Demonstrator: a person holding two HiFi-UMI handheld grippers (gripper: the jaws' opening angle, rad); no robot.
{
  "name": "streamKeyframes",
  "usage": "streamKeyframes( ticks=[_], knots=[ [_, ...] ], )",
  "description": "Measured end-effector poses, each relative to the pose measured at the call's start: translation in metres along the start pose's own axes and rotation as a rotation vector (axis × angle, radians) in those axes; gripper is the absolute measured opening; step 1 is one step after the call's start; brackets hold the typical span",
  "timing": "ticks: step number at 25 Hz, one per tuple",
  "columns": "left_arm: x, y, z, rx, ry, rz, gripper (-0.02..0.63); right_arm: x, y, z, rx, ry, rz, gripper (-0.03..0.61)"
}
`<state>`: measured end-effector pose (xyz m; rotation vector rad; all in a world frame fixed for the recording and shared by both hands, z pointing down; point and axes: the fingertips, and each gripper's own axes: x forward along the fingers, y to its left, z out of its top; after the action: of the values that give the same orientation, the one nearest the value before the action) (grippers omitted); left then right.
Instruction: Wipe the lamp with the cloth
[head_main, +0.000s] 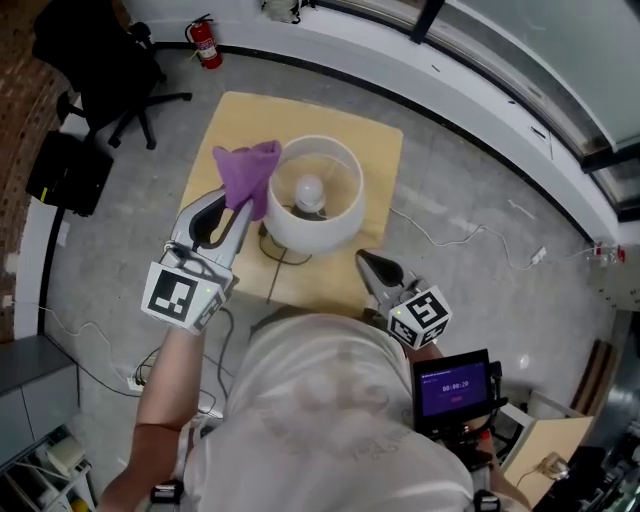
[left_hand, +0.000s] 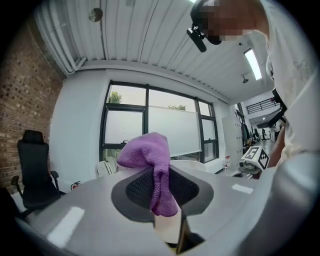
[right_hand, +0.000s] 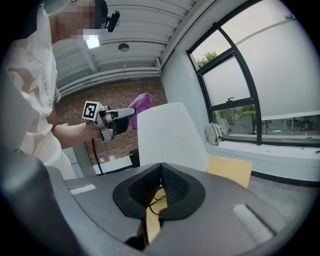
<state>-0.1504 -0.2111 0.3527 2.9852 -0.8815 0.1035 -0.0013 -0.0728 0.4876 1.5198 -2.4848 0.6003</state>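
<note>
Left gripper (head_main: 233, 208) clamped on the cloth (head_main: 250, 172), raised to the lamp (head_main: 316, 192) shade's rim, probably to wipe there; contact unclear. Right gripper (head_main: 371, 268) hangs nearby, jaws together, empty.

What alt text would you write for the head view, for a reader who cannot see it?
From above, the left gripper holds a purple cloth at the rim of a white lamp standing on a wooden table. The right gripper, shut and empty, hangs beside the lamp.
</note>
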Motion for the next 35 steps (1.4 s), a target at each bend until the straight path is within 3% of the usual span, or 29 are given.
streamKeyframes(
  ticks=[4,13,15,20,22,24,26,30,33,35],
  knots=[
    [-0.002,-0.020,-0.031,0.053,0.047,0.014,0.077,-0.004,0.002,0.003,-0.004,-0.011,0.003,0.014],
    [-0.012,-0.025,-0.115,-0.068,0.205,0.173,0.077,-0.031,-0.018,-0.003,0.016,-0.034,0.026,0.014],
    [-0.015,-0.024,-0.138,-0.169,0.247,0.199,0.077,-0.036,-0.025,-0.004,0.019,-0.039,0.038,0.014],
    [-0.025,-0.017,-0.181,-0.589,0.277,0.288,0.077,-0.040,-0.041,0.001,0.013,-0.041,0.093,0.014],
    [-0.029,-0.008,-0.182,-0.650,0.260,0.362,0.077,-0.041,-0.051,0.002,0.012,-0.039,0.117,0.014],
    [-0.033,0.002,-0.162,-0.608,0.219,0.421,0.077,-0.042,-0.059,0.003,0.009,-0.037,0.145,0.014],
    [-0.035,0.005,-0.125,-0.498,0.181,0.431,0.077,-0.043,-0.064,0.002,0.011,-0.039,0.168,0.014],
    [-0.014,-0.011,-0.022,-0.241,0.121,0.324,0.077,-0.043,-0.067,0.005,0.003,-0.048,0.217,0.014],
    [0.016,-0.032,0.032,0.049,0.205,0.222,0.077,-0.040,-0.069,0.007,0.009,-0.065,0.244,0.014],
    [0.037,-0.047,0.039,0.170,0.321,0.111,0.077,-0.039,-0.068,0.008,0.005,-0.073,0.260,0.014]
  ],
)
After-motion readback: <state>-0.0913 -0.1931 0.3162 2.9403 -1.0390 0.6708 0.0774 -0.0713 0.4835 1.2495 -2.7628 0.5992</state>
